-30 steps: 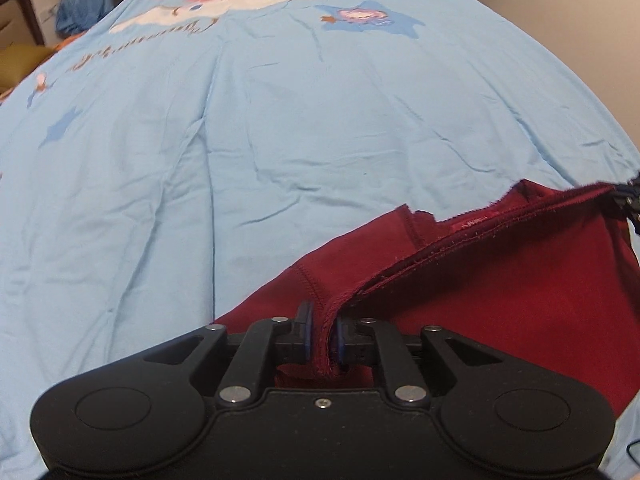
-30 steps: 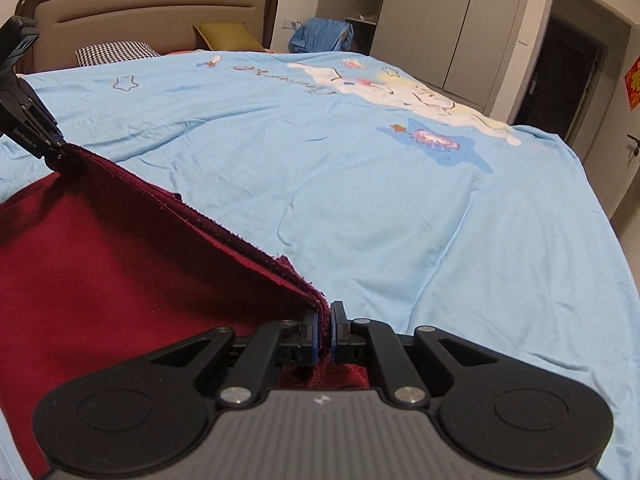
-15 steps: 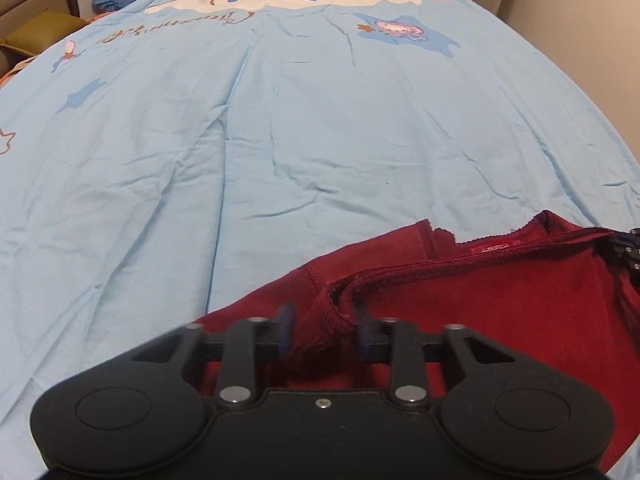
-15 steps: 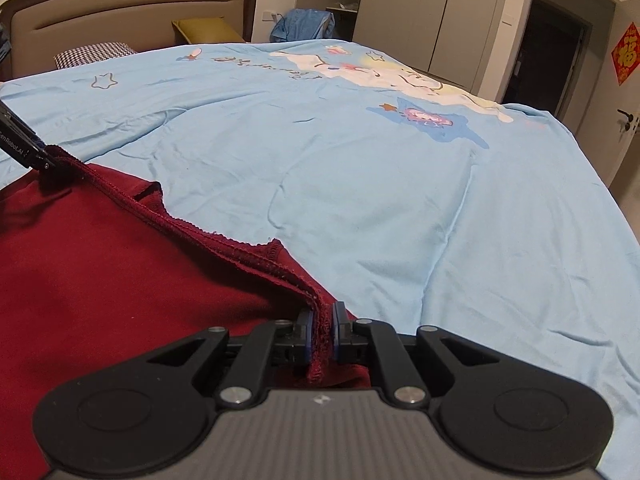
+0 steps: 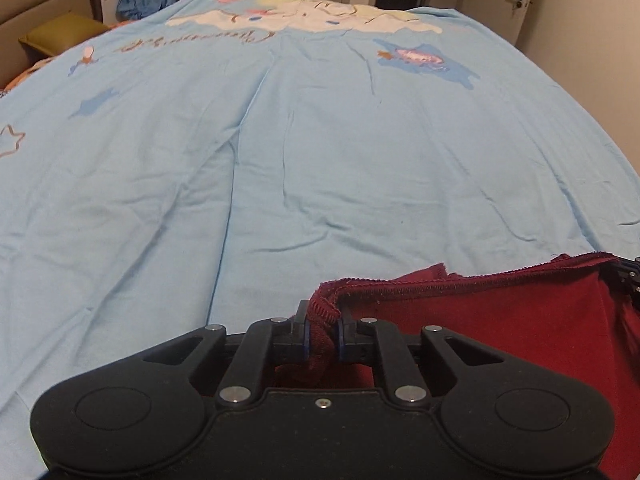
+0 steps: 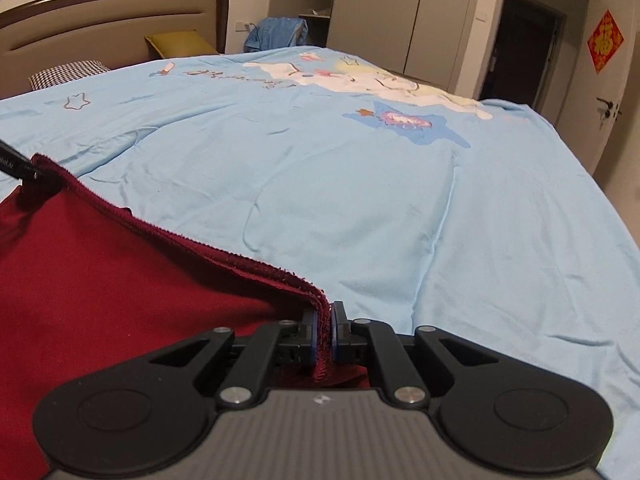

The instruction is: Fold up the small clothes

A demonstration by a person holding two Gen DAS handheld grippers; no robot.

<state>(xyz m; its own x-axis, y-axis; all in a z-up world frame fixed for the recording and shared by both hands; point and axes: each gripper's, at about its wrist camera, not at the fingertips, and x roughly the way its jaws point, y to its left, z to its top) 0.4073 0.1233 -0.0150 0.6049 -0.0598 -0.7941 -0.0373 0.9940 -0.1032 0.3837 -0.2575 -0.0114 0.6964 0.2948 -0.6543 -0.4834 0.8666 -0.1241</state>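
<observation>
A dark red garment [image 5: 480, 340] hangs stretched between my two grippers above the light blue bedsheet [image 5: 280, 160]. My left gripper [image 5: 323, 320] has its jaws closing, and a bunched corner of the hem fills the gap between the pads. In the right wrist view, my right gripper [image 6: 331, 316] is shut on the other end of the hem. The red garment [image 6: 120, 280] spreads from there to the left gripper [image 6: 16, 164] at the frame's left edge. The right gripper [image 5: 628, 276] shows at the right edge of the left wrist view.
The bed has a brown headboard [image 6: 112, 20], an olive pillow [image 6: 180, 44] and a checkered pillow [image 6: 68, 74]. A heap of blue cloth [image 6: 276, 34] lies beyond the bed. Wardrobe doors [image 6: 400, 12] and a dark doorway [image 6: 524, 44] stand behind.
The left jaws spread apart half a second ago and have since drawn in on the hem again. The right gripper kept its hold. The hem now hangs lower and straighter.
</observation>
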